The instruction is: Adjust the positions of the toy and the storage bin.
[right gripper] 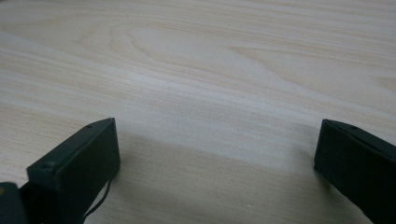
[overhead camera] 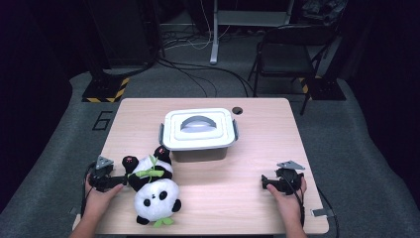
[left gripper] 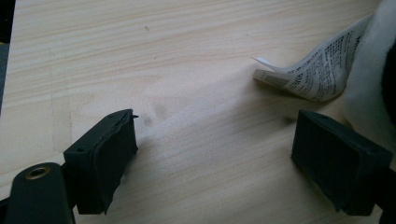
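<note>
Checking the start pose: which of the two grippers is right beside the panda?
The left gripper; its open jaws sit beside the panda, while the right gripper rests open on bare table.

The panda's care label (left gripper: pixel 313 70) print is too small to read.

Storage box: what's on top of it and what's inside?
A white lid with a grey arched handle covers the box, side latches up against the lid. The inside is hidden by the lid. The panda lies beside it on the table.
</note>
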`<state>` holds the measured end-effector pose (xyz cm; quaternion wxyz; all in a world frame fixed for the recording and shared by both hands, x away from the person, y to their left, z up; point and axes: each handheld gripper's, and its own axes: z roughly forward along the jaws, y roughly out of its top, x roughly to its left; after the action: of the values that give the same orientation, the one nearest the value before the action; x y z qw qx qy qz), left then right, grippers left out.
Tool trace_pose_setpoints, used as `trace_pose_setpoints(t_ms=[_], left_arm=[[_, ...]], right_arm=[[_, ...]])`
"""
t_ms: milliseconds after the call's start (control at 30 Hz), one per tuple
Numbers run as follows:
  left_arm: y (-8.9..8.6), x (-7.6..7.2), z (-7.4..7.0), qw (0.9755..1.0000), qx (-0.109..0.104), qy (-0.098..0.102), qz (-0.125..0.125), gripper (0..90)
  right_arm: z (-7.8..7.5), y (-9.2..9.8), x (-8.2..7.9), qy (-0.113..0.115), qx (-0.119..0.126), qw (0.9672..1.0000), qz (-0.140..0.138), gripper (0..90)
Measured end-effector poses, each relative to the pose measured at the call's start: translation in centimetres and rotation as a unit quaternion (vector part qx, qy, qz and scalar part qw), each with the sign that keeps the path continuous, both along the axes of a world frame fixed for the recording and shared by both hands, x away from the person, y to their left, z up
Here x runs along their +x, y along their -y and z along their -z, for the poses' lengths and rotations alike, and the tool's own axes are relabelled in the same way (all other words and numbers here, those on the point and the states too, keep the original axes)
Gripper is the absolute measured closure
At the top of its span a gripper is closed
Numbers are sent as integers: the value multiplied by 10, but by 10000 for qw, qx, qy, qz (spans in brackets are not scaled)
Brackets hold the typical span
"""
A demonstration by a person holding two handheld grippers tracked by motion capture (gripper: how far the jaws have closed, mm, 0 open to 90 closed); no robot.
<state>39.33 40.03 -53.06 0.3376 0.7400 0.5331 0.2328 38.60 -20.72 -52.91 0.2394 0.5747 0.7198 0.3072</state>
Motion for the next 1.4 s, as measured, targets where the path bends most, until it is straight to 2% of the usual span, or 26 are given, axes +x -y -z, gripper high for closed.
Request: trace_pose_setpoints(t_ms=[67, 233, 267, 800, 1033, 1067, 1167, 1200, 1267, 1300, 1333, 1400], left_arm=[[-1, 0, -1, 10000, 10, -51, 45, 136], [-1, 0, -1, 10000, 8, -53, 83, 137], [-1, 0, 0, 10000, -7, 1, 76, 137], [-2, 0, -1, 9999, 28, -43, 123, 139], [-2, 0, -1, 9999, 31, -42, 125, 138], [-2, 0, -1, 9999, 27, -44, 124, 138], [-2, 0, -1, 9999, 35, -67, 131, 138], [-2, 0, -1, 9999, 33, -74, 130, 138], [-2, 0, -1, 9999, 34, -65, 129, 138], [-2, 0, -1, 9999, 36, -64, 129, 138], [-2, 0, -1, 9999, 36, -66, 131, 138], [-2, 0, -1, 9999, 29, -41, 124, 139]], right_arm=[[0, 0, 0, -2, 6, 10000, -2, 0], [0, -1, 0, 11, 6, 10000, 33, 0], [0, -1, 0, 11, 6, 10000, 33, 0], [0, -2, -1, -4, 14, 10000, 53, 0], [-1, -3, -5, 89, 22, 10000, 35, 86], [-3, -3, -6, 110, 15, 9999, 23, 156], [-4, -3, -6, 88, 13, 10000, -11, 185], [-6, -6, -7, 21, -15, 10000, -50, 245], [-7, -8, -8, 12, -29, 10000, -82, 247], [-9, -12, -9, 4, -49, 9998, -192, 247], [-15, -22, -11, 44, 36, 9994, -349, 248], [-19, -27, -13, 106, 56, 9989, -453, 255]])
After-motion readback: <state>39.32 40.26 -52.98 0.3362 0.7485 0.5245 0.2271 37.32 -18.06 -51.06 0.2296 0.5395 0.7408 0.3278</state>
